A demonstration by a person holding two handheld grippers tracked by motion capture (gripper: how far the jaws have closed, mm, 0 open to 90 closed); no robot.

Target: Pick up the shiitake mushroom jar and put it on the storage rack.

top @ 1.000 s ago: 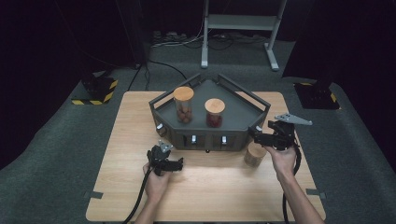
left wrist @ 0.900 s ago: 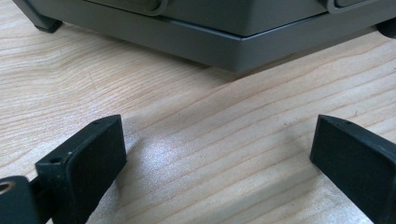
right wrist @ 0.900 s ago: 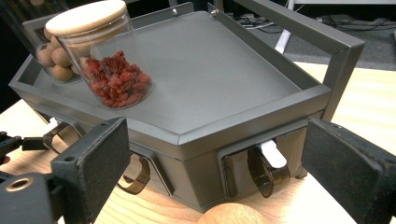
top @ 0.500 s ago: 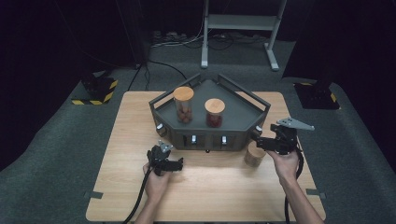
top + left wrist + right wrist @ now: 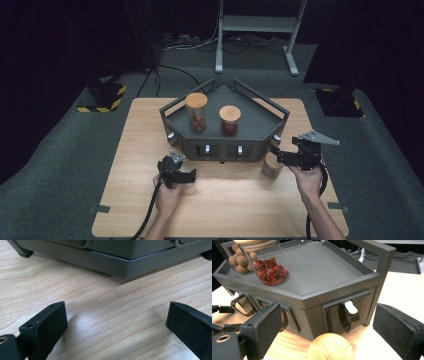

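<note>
Dark floor and black drapes surround a pale wooden table (image 5: 125, 200), on which a grey angular tray-stand (image 5: 260, 122) holds two glass jars with wooden lids: one of round brown nuts (image 5: 196, 112) and one of red dried fruit (image 5: 230, 120). A third jar (image 5: 271, 167) stands on the tabletop just in front of the stand's right corner, and it is the thing the right gripper (image 5: 281, 156) hovers over; in the right gripper view its round wooden lid (image 5: 330, 347) sits low between the jaws, which are spread wide and touch nothing. The left gripper (image 5: 182, 176) rests low near the stand's front, well apart from that jar, with its jaws likewise wide apart over bare wood grain in the left gripper view. Judging by the other two, the jar is probably stiff glass under a smooth wooden cap: moderately heavy if filled, slippery on its wall, and breakable if knocked against the stand's metal edge. The lid may only sit loosely, so lifting by it alone risks leaving the body behind. A safer hold would be across the glass body just below the lid, jaws square to the wall, closed firmly but not hard. The stand's corner post stands close beside it, leaving little room on that side.
</note>
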